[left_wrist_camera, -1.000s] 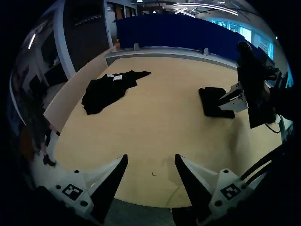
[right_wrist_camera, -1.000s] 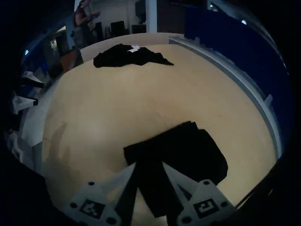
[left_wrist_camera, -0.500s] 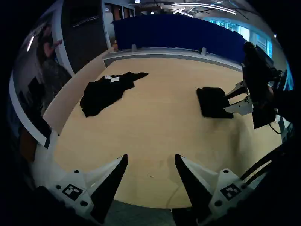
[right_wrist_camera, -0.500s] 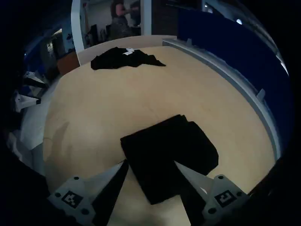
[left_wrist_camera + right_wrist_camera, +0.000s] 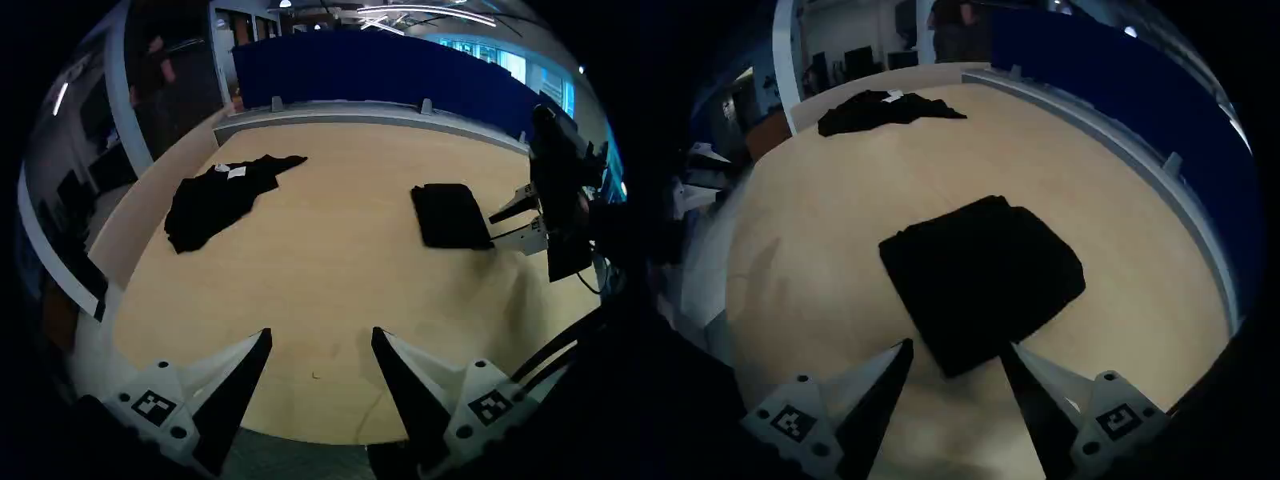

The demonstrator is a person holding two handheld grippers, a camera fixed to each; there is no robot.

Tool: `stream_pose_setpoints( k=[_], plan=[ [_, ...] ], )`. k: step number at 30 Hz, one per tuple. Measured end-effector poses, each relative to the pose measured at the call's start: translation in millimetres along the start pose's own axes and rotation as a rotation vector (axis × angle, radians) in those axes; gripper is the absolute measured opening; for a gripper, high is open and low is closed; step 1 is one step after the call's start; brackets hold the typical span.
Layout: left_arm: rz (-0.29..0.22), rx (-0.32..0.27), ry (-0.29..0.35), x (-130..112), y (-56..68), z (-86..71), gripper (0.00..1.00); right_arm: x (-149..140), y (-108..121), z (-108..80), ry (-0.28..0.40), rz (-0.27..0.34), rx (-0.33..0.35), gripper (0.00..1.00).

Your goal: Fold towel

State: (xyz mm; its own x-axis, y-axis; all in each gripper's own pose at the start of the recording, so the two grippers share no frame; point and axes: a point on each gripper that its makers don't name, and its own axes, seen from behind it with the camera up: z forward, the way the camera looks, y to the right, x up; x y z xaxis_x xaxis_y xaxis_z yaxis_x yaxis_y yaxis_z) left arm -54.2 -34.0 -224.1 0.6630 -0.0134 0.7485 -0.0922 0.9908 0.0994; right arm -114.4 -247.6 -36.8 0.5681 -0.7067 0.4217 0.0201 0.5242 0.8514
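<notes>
I judge this fold done: the black cloth towel (image 5: 980, 284) lies as a flat rectangle on the pale wooden table (image 5: 816, 240), just ahead of my right gripper (image 5: 956, 344), whose fingers stand apart, holding nothing. My left gripper (image 5: 320, 330) gapes empty too. A crumpled black cloth heap (image 5: 216, 200) lies well apart, perhaps next. A long blue partition wall (image 5: 384, 68) backs the room.

Looks like an open-plan office: a broad pale wooden table (image 5: 336, 264) edged by a blue partition screen (image 5: 376, 64), strip lights (image 5: 424, 11) overhead, windows (image 5: 552, 80) beyond, dark monitors (image 5: 856, 58) on far desks.
</notes>
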Motion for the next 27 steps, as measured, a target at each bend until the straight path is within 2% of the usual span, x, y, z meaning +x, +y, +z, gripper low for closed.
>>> stream_pose_setpoints(
  k=[5, 15, 21, 24, 27],
  plan=[
    [0.006, -0.007, 0.000, 1.1, 3.7, 0.9, 0.93, -12.7, 1.3, -2.6, -0.013, 0.020, -0.007, 0.83],
    [0.009, -0.011, 0.001, 3.8, 6.3, 0.0, 0.93, -19.0, -3.4, 0.9, -0.021, 0.033, -0.003, 0.78],
    [0.008, -0.011, 0.000, 3.7, 5.8, 0.7, 0.93, -22.2, -6.8, 6.9, -0.029, 0.046, 0.000, 0.67],
    [0.009, -0.010, 0.000, 3.0, 5.7, 1.3, 0.93, -23.1, -8.2, 10.2, -0.031, 0.058, 0.002, 0.56],
    [0.010, -0.009, -0.001, 2.2, 5.5, 2.0, 0.93, -25.0, -8.6, 13.1, -0.035, 0.066, 0.001, 0.52]
  ],
)
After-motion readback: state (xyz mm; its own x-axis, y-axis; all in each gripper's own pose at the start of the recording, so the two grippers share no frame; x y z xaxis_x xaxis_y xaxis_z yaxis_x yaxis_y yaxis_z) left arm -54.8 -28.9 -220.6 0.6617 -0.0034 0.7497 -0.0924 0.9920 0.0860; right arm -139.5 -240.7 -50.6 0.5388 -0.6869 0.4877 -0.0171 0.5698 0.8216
